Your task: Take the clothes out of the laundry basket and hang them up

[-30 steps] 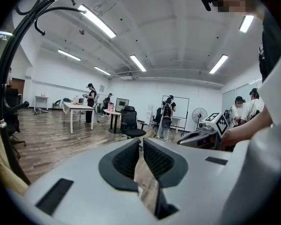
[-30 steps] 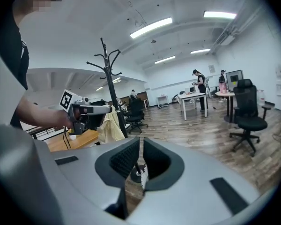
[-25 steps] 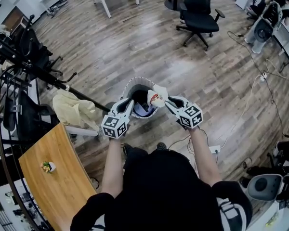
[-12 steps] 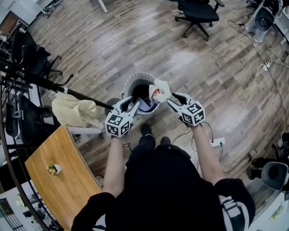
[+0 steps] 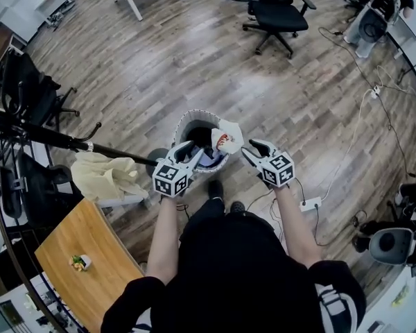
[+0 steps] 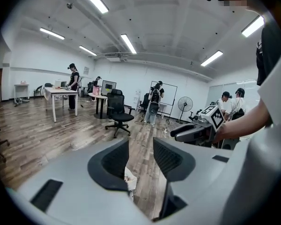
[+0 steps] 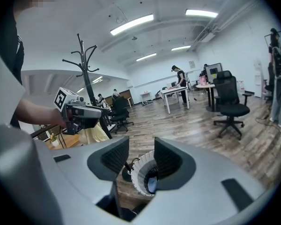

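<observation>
**Left gripper view: jaws spring apart, nothing caught**

Left claw [image 6: 140, 149] is opening right now. A second ago it was pinched shut, and now bare floor [image 6: 145, 125] shows through the gap. A scrap of white cloth [image 6: 129, 179] peeks low down past the pads, but they are not pressing on it. Over to the right claw [image 7: 141, 153]: its jaws widened too and are now easing back in. Nothing sits between them; the basket [image 7: 139, 172] is only seen through the gap, well below.

From the head view, both claws hover at the basket's near rim, left [image 5: 187, 149] and right [image 5: 253, 148]. The white cloth with its red print [image 5: 226, 139] is draped over the right rim, where it lay a second ago. It is near the right claw, but I can't tell if they touch. Dark clothes [image 5: 202, 141] are still down inside. A yellow garment [image 5: 104, 175] hangs by the dark rack [image 5: 55, 139] on the left.

My read: neither claw has a garment, so the next pick is still to come. The white cloth on the rim looks the likeliest grab.
</observation>
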A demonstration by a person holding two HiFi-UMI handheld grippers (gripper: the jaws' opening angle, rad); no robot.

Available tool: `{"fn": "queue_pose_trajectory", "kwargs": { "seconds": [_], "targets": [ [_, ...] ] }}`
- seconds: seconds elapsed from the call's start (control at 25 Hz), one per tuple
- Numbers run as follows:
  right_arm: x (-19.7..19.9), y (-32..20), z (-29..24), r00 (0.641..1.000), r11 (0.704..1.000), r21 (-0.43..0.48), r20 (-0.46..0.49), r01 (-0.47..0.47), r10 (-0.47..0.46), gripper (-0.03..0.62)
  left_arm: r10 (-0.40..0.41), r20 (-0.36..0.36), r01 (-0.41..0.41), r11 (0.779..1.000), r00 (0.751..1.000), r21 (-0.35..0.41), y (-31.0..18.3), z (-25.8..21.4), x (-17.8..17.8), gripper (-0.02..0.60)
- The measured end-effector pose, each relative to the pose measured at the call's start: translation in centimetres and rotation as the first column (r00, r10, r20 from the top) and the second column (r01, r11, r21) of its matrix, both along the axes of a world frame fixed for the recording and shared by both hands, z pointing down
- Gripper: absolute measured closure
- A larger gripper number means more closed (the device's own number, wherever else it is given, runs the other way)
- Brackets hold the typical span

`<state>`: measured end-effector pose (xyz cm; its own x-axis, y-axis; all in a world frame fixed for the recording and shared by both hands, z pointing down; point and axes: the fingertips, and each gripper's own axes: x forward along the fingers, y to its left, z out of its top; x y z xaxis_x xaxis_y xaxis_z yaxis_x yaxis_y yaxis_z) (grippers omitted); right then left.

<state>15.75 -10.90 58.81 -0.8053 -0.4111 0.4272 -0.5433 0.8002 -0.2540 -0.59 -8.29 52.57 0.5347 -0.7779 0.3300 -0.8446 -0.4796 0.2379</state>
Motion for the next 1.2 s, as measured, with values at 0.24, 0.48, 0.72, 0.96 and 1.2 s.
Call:
{"fn": "queue_pose_trajectory", "kwargs": {
  "seconds": [0.24, 0.48, 0.72, 0.96, 1.2],
  "targets": [
    [-0.2, -1.1, 1.3, 0.997, 0.997, -0.028, -0.012, -0.073, 0.073, 0.414, 0.057, -0.016, -0.057, 0.998, 0.998, -0.008, -3.0, 1.0, -0.4, 0.420],
    [0.2, -3.3, 2.1, 0.987, 0.987, -0.030, -0.031, -0.157, 0.156, 0.414, 0.130, -0.024, -0.130, 0.991, 0.991, -0.024, -6.4, 2.4, -0.5, 0.420],
    [0.2, -4.5, 3.1, 0.979, 0.979, -0.038, -0.047, -0.201, 0.199, 0.414, 0.186, -0.020, -0.186, 0.981, 0.982, -0.061, -7.9, 4.2, -0.5, 0.420],
    [0.5, -4.4, 5.5, 0.976, 0.973, -0.090, -0.060, -0.213, 0.208, 0.414, 0.196, -0.024, -0.197, 0.974, 0.980, -0.113, -8.5, 6.5, 0.1, 0.420],
    [0.4, -4.2, 8.5, 0.981, 0.971, -0.145, -0.068, -0.190, 0.181, 0.416, 0.182, -0.035, -0.185, 0.968, 0.983, -0.168, -8.6, 9.7, 1.0, 0.420]
  ]
}}
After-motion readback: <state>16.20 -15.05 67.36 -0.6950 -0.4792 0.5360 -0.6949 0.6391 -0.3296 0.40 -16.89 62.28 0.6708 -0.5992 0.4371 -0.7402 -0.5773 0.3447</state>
